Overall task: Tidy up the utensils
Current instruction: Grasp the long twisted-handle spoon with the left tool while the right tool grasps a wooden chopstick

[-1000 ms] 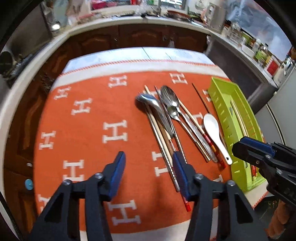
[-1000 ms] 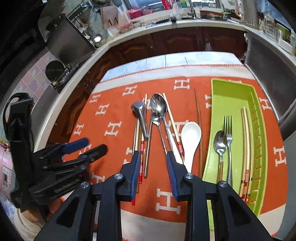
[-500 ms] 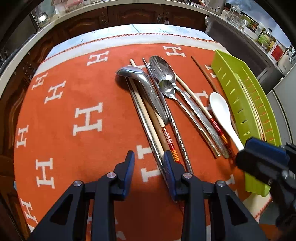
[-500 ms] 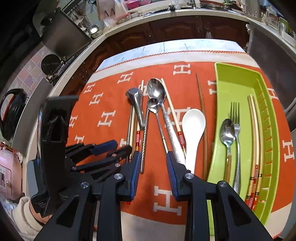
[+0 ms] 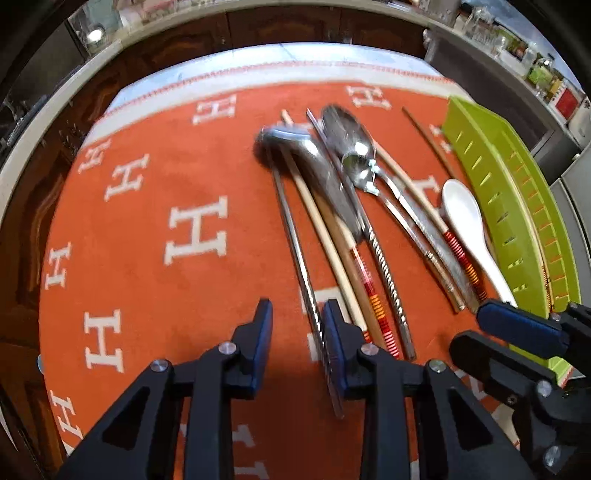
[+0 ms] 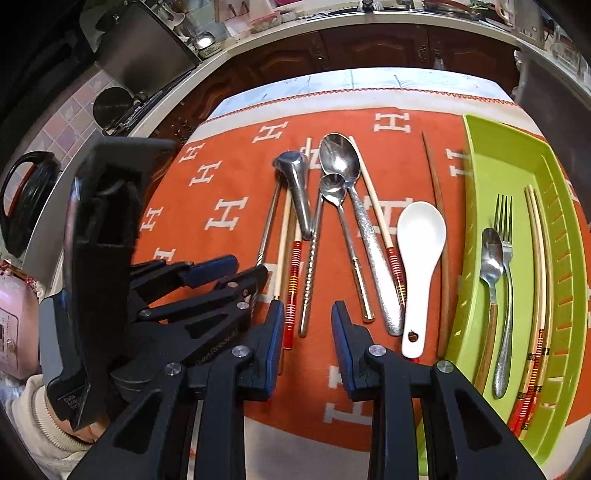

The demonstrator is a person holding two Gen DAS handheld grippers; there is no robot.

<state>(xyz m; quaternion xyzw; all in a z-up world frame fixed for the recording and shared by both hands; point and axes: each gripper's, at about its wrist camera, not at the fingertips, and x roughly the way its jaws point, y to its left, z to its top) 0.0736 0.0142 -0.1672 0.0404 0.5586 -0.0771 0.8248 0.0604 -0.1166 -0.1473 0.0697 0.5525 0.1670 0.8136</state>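
Several loose utensils lie on the orange cloth (image 5: 155,280): a steel ladle (image 6: 297,192), two steel spoons (image 6: 341,162), a twisted metal chopstick (image 5: 308,288), red-banded chopsticks (image 6: 293,273), a brown chopstick (image 6: 437,206) and a white ceramic spoon (image 6: 419,243). The green tray (image 6: 476,177) on the right holds a spoon, a fork (image 6: 504,229) and chopsticks. My left gripper (image 5: 297,325) is open, low over the cloth, its right pad beside the twisted metal chopstick's near end. My right gripper (image 6: 306,328) is open above the chopstick ends.
The table's near edge runs just below both grippers. Dark wood cabinets and a counter with kitchen clutter (image 6: 258,22) ring the table. A black kettle (image 6: 26,199) and a steel appliance (image 6: 140,48) stand at the left.
My left gripper has moved forward and down toward the chopsticks' near ends and has narrowed since a second ago. My right gripper has hardly moved.
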